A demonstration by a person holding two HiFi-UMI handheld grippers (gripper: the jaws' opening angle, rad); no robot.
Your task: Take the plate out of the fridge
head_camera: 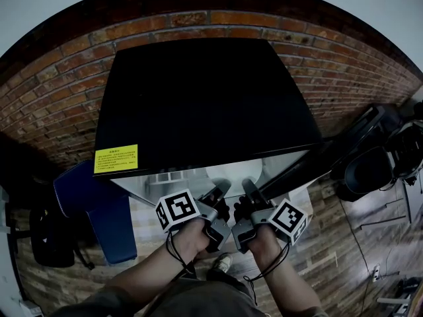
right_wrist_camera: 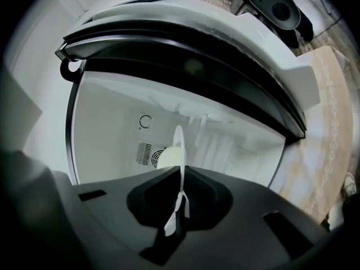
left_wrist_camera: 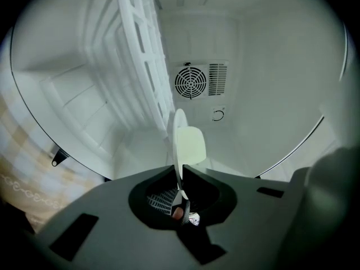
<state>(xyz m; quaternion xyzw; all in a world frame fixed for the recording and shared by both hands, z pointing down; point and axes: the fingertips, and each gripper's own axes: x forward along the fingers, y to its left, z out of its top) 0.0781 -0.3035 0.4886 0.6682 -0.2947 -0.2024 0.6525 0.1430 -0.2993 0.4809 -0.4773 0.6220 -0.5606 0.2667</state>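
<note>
edgewise the plate (left_wrist_camera: 179, 124) sits pinched in left claw (left_wrist_camera: 181, 170) and right claw (right_wrist_camera: 180, 172)

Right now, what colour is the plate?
The plate is white, best in left gripper view.

We see a red brick wall (head_camera: 59, 91) running across the back, in shadow along its top. Low at the left a blue padded seat (head_camera: 99, 207) stands against it, and just beyond that sits a dark object (head_camera: 49, 236), too dim for us to name. The floor (head_camera: 330, 243) is wood-look planking. At the right stands what looks to us like a black chair (head_camera: 367, 167), near the wall, with a thin cable (head_camera: 360, 246) trailing over the planks below it. In the right gripper view we make out a pale patterned rug (right_wrist_camera: 332, 134).
</note>
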